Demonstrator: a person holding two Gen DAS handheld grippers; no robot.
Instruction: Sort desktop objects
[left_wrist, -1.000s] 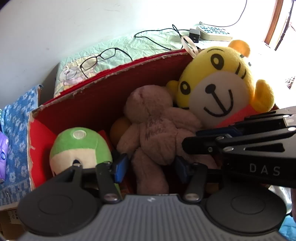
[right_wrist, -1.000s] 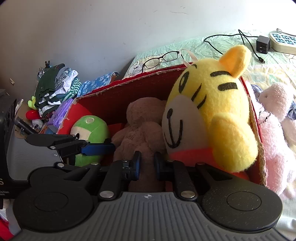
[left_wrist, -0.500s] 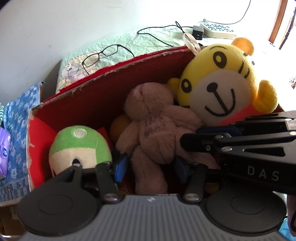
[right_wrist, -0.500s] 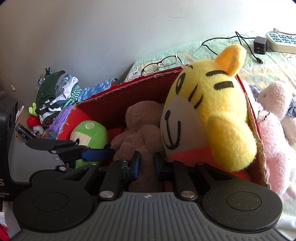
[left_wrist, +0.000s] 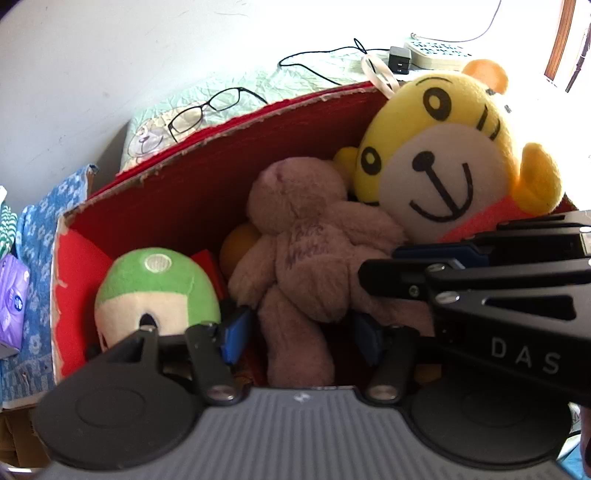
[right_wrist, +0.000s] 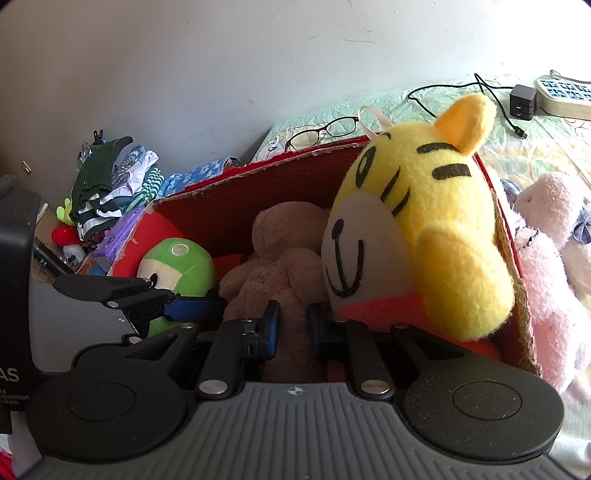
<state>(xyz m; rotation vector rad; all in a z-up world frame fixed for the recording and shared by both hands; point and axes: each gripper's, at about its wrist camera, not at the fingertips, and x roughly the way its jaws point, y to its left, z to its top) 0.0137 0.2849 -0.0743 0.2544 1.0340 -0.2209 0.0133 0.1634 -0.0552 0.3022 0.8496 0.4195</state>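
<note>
A red cardboard box (left_wrist: 207, 192) (right_wrist: 236, 206) holds a brown teddy bear (left_wrist: 310, 251) (right_wrist: 280, 266), a yellow tiger plush (left_wrist: 443, 155) (right_wrist: 424, 229) and a green-and-white plush (left_wrist: 155, 291) (right_wrist: 177, 266). My left gripper (left_wrist: 301, 332) is open, its blue pads either side of the bear's leg without pinching it. My right gripper (right_wrist: 291, 328) is narrowly open over the bear's lower body, holding nothing. Each gripper shows in the other's view, the right one (left_wrist: 480, 280) and the left one (right_wrist: 140, 295).
Glasses (left_wrist: 207, 110) (right_wrist: 325, 129), a black charger with cable (right_wrist: 522, 101) and a white keypad device (right_wrist: 565, 92) lie on the pale green cloth behind the box. A pink plush (right_wrist: 546, 251) lies right of the box. Folded clothes (right_wrist: 110, 184) and a blue floral cloth (left_wrist: 40, 229) are at the left.
Both grippers have pulled back and up slightly from the box; the toys sit a little lower in view. The jaws have not changed.
</note>
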